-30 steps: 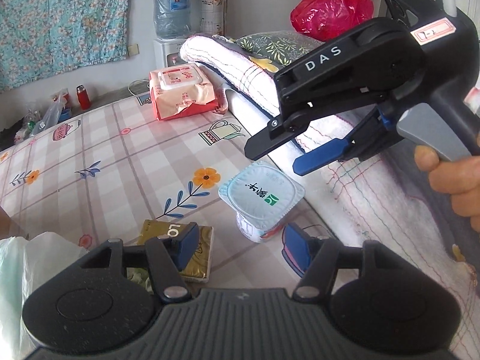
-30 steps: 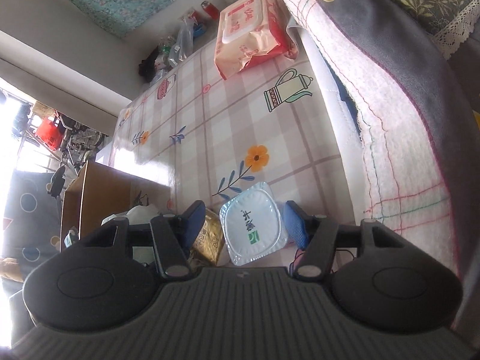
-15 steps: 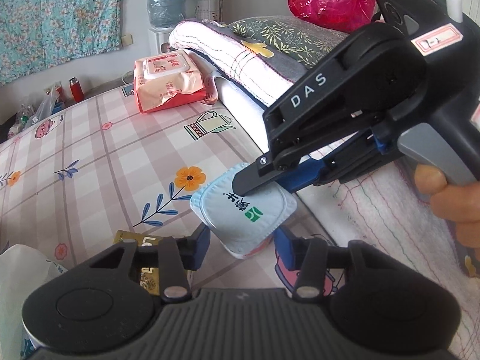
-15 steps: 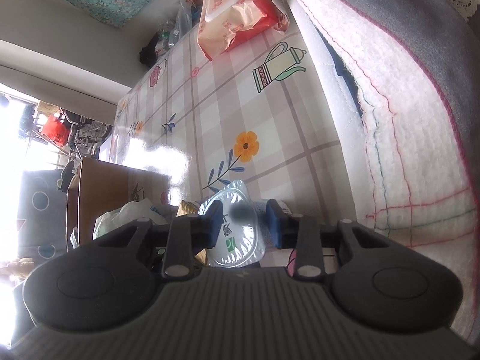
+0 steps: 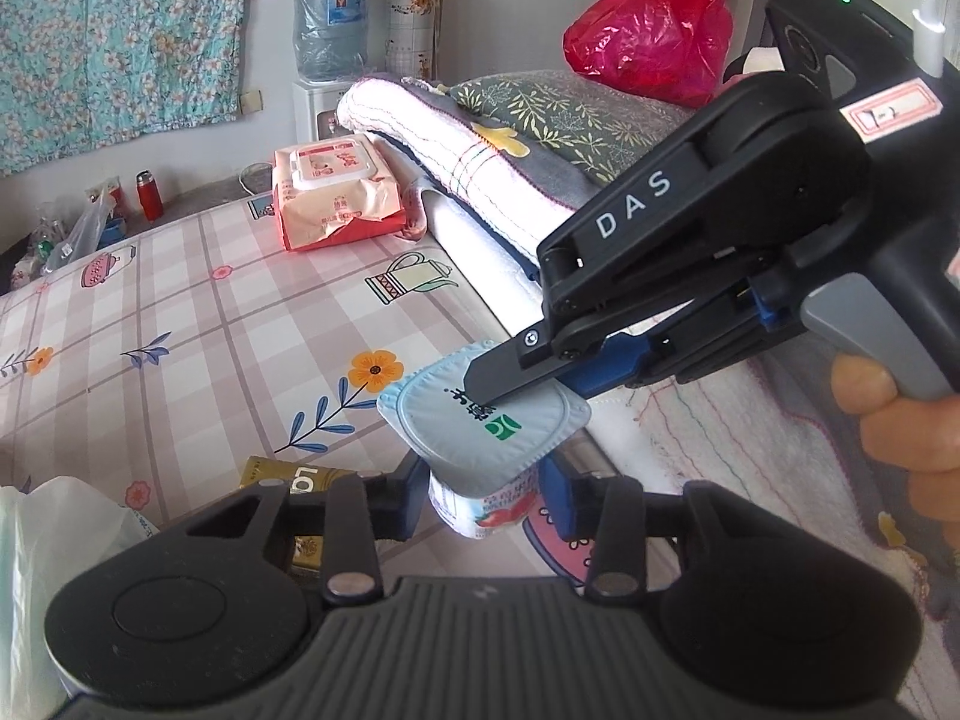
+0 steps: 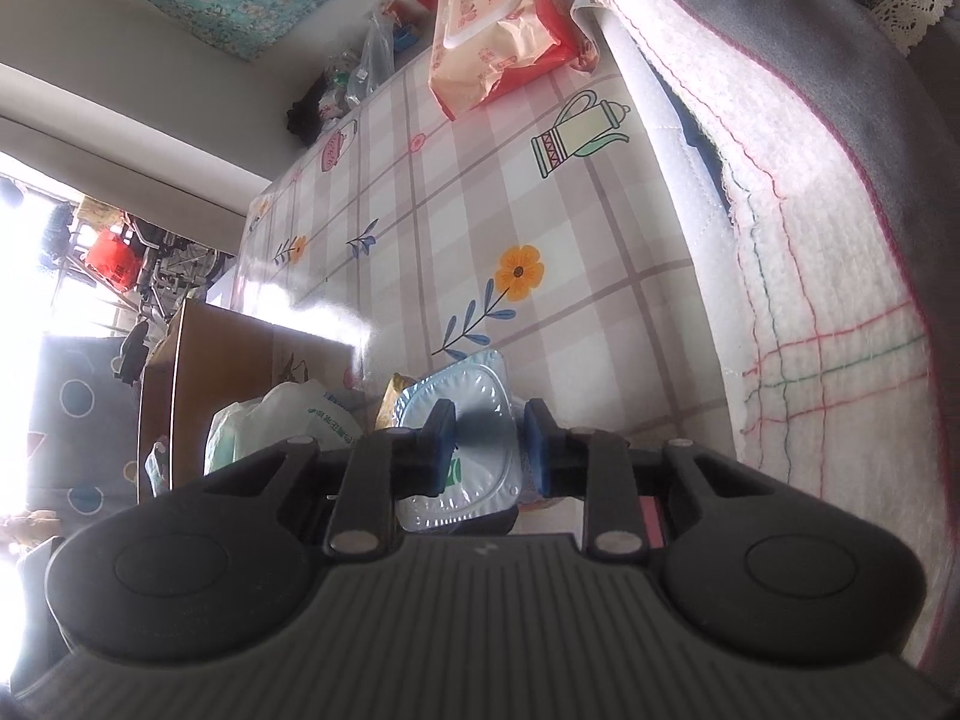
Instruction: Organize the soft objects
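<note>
A yoghurt cup (image 5: 498,426) with a pale blue foil lid hangs tilted just above the flowered tablecloth (image 5: 210,330). My right gripper (image 5: 480,387) comes in from the right, held by a hand (image 5: 900,414), and is shut on the lid's rim. In the right wrist view its blue pads (image 6: 444,444) pinch the yoghurt cup (image 6: 480,414) edge-on, with the right gripper (image 6: 489,447) shut on it. My left gripper (image 5: 485,501) is closing from below, the cup's printed body between its blue pads (image 5: 555,504), which lie against its sides.
A gold packet (image 5: 294,480) and a white plastic bag (image 5: 48,540) lie at the near left. A pink wet-wipes pack (image 5: 336,198) sits farther back. Folded blankets (image 5: 480,168) and a red bag (image 5: 648,54) fill the right side. A cardboard box (image 6: 228,372) stands beyond the table edge.
The right gripper came down from above the standing cup, shut on its lid rim and tipped it up. The left jaws narrowed around the cup's body.
</note>
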The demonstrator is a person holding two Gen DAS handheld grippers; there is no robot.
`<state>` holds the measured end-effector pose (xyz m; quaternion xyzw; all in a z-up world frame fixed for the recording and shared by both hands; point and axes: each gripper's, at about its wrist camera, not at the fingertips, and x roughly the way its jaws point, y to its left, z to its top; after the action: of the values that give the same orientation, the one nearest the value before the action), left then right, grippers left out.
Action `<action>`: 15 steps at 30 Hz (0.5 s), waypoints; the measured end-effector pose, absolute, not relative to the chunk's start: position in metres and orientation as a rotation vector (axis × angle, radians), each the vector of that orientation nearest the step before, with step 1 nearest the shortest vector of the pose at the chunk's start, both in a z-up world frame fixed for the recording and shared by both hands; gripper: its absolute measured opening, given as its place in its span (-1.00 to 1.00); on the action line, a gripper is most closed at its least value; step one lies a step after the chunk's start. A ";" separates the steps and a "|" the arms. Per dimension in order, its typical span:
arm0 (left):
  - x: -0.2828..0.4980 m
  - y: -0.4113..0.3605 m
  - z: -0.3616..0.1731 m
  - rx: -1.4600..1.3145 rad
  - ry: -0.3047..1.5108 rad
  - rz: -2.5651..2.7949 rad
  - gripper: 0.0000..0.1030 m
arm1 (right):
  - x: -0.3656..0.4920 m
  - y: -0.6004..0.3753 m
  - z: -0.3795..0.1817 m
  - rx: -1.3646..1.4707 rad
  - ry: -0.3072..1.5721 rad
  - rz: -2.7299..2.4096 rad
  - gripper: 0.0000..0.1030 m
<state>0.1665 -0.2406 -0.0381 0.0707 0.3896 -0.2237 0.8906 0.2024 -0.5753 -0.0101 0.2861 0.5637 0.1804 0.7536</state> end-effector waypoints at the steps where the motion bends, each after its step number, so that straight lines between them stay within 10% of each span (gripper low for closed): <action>1: 0.162 -0.237 -0.033 0.141 0.798 -0.466 -0.20 | 0.198 -0.574 -0.003 0.620 1.222 0.395 -0.53; 15: 0.089 -0.117 0.050 0.031 0.583 -0.267 -0.20 | 0.157 -0.456 0.119 0.453 1.068 0.620 -0.53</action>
<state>0.0893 -0.1175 0.0505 0.0154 0.2864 -0.1313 0.9489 0.1569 -0.4556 0.1189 0.2107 0.4963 0.2883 0.7913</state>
